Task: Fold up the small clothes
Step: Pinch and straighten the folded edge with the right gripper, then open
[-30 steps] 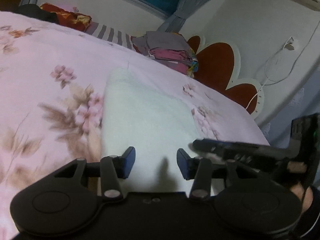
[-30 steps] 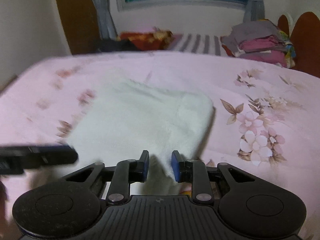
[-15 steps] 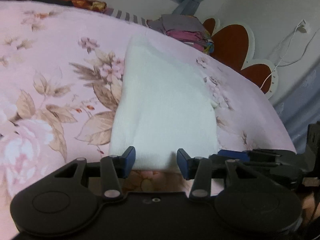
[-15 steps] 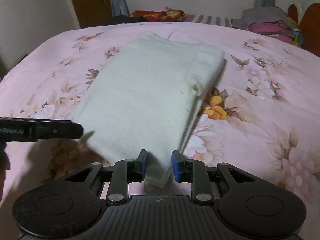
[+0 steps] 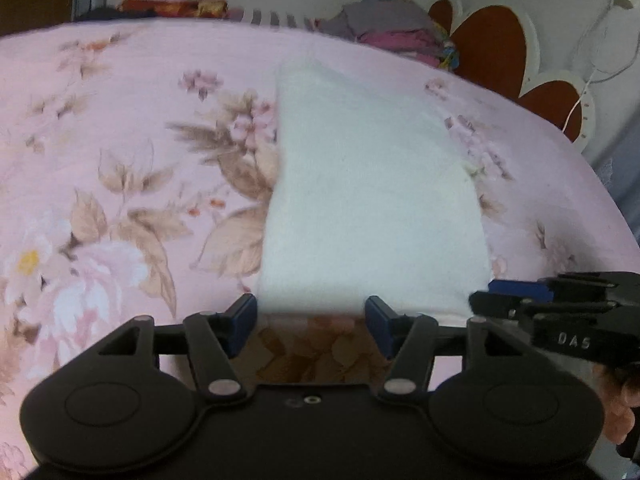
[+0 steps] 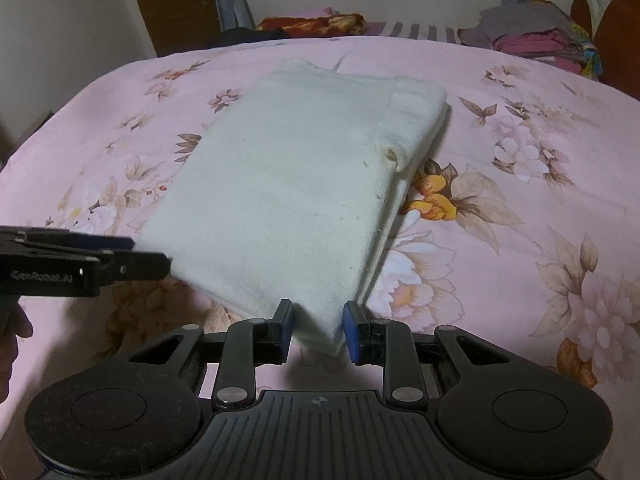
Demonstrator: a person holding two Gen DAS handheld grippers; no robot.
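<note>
A folded white knitted garment (image 6: 296, 192) lies on the pink flowered bedspread (image 6: 540, 184); it also shows in the left wrist view (image 5: 368, 208). My right gripper (image 6: 316, 330) is open, its blue pads on either side of the garment's near corner. My left gripper (image 5: 310, 320) is open at the garment's near edge, holding nothing. The left gripper's fingers (image 6: 120, 264) show side-on at the left in the right wrist view, and the right gripper's fingers (image 5: 520, 300) at the right in the left wrist view.
A stack of folded clothes (image 6: 532, 42) sits at the far right of the bed by a red and white headboard (image 5: 492, 48). A red patterned bundle (image 6: 312, 24) and a striped pillow (image 6: 416, 32) lie at the far edge. A white cable (image 5: 592, 60) hangs on the wall.
Both grippers have pulled back toward me and risen, so the whole garment lies flat in view. The right gripper's jaws have widened around the near corner.
</note>
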